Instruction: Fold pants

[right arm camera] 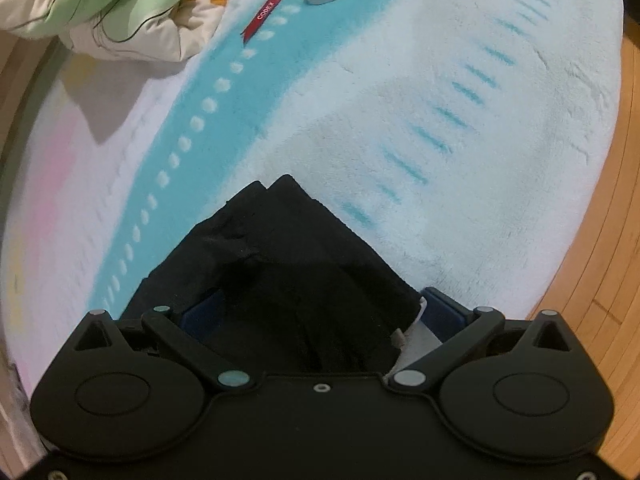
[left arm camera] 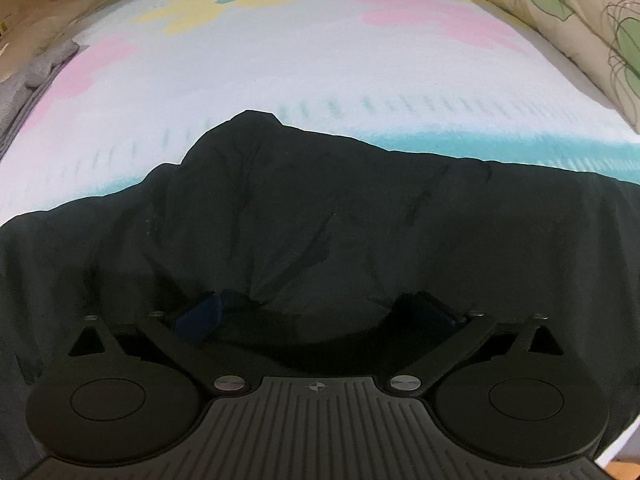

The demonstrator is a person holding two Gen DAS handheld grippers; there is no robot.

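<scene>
Pants [left arm camera: 320,208], black and rumpled, lie on the pastel blanket [left arm camera: 280,60] of a bed, on the near side of its turquoise stripe [right arm camera: 224,120]. The left claw [left arm camera: 316,312] stands spread wide over the cloth, gripping nothing. The right claw [right arm camera: 320,312] has a folded end of the pants between its blue pads [right arm camera: 444,312], but whether they press on it cannot be told; a floral quilt [right arm camera: 100,4] lies bunched beyond the stripe.

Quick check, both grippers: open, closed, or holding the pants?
Left gripper: open wide, black pants between the jaws, not pinched.
Right gripper: jaws wide, pants between them; grip cannot be told.
</scene>
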